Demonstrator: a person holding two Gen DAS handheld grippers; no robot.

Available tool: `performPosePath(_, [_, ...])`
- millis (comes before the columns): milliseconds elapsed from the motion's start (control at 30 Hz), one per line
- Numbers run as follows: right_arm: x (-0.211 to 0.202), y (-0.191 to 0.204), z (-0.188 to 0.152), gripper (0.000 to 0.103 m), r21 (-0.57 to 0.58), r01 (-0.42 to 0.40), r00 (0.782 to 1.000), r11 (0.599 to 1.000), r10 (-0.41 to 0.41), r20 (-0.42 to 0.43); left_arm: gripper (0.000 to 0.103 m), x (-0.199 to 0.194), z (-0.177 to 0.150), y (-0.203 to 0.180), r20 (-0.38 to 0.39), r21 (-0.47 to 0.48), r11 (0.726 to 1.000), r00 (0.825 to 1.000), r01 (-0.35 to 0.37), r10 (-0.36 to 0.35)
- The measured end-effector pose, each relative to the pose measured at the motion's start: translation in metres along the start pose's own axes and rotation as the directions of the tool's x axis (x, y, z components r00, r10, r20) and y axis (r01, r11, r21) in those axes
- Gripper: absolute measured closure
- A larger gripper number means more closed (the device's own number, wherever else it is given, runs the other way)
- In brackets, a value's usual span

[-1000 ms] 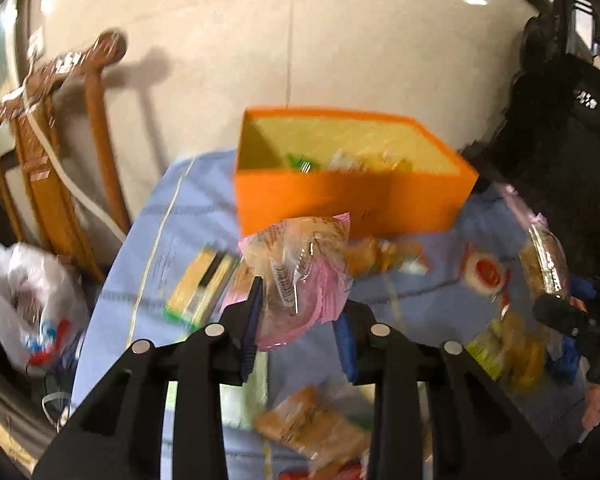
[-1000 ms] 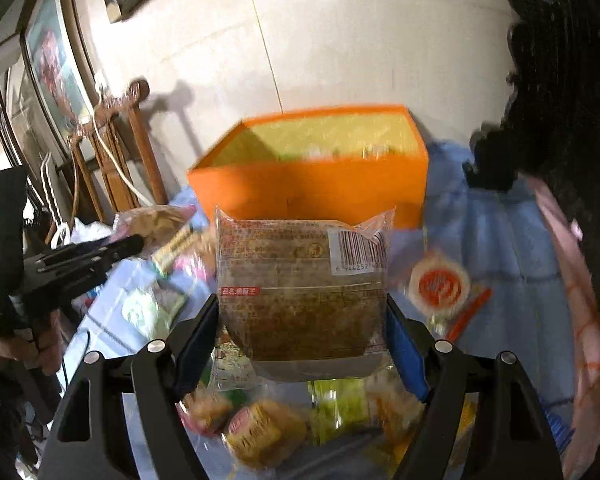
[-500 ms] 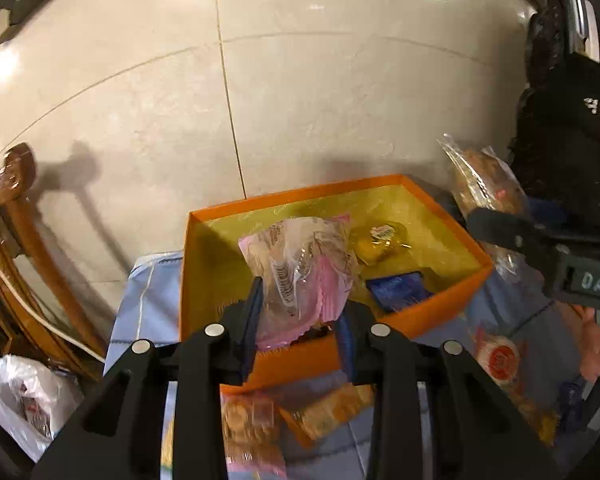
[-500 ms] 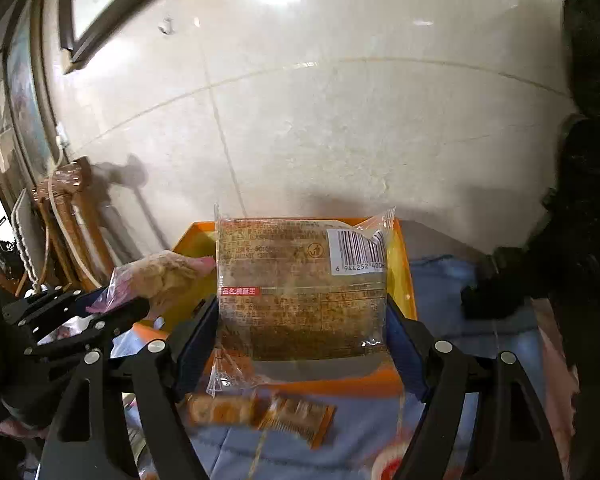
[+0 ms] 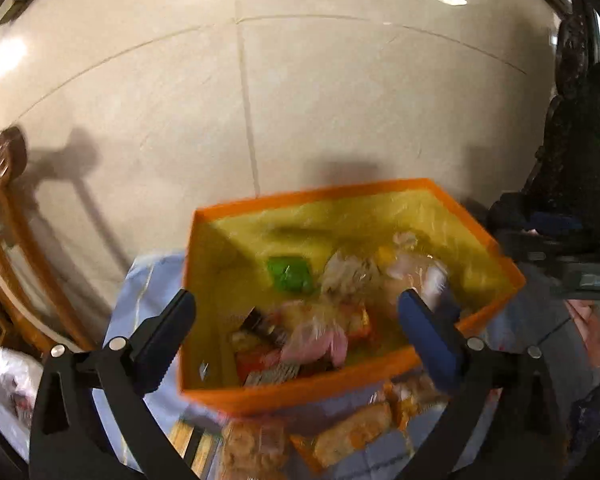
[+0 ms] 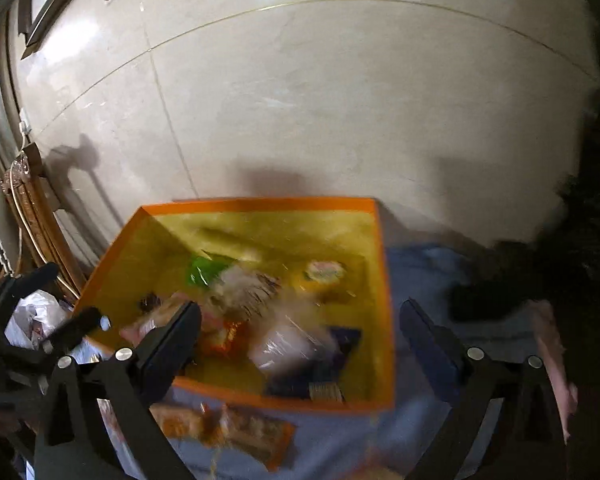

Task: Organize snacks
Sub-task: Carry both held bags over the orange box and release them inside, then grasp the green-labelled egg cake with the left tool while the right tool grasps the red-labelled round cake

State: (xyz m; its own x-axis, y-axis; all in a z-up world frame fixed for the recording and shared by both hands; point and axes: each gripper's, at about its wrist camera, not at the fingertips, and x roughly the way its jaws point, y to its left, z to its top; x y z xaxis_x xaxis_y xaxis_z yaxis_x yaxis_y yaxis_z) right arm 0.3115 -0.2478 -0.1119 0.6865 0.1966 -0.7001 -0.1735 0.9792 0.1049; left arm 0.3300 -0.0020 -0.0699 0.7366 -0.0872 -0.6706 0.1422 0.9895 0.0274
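Hovering spread wide and empty, the left gripper [image 5: 296, 332] and right gripper [image 6: 300, 336] both hang over the orange box [image 5: 396, 186], where the snack packets [image 5: 316, 336] lie heaped against its near wall. More loose packets [image 6: 224, 426] sit on the blue cloth [image 6: 424, 272] just in front of the box. Reaching back down carelessly could catch a finger on the box rim and tip it. Only the right view shows a round yellow snack [image 6: 324, 274] toward the box's far side.

Left gripper [image 5: 296, 320], right gripper [image 6: 300, 330] — jaws wide
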Motion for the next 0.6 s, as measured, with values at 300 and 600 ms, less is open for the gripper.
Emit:
performPosePath(300, [0.008,-0.031,-0.134,0.004,-0.331,-0.079,0.956,0.940,-0.024,-0.294,0.004,-0.053,-0.079,0.029,-0.108,0.018,1.000,0.994,-0.022,0.023])
performPosePath(600, [0.070,-0.053,-0.151,0.003,-0.387,-0.263,0.869,0.884,0.043,-0.492,0.004,-0.063,-0.134,0.021,-0.225,0.116,0.989,0.967,-0.091,0.116])
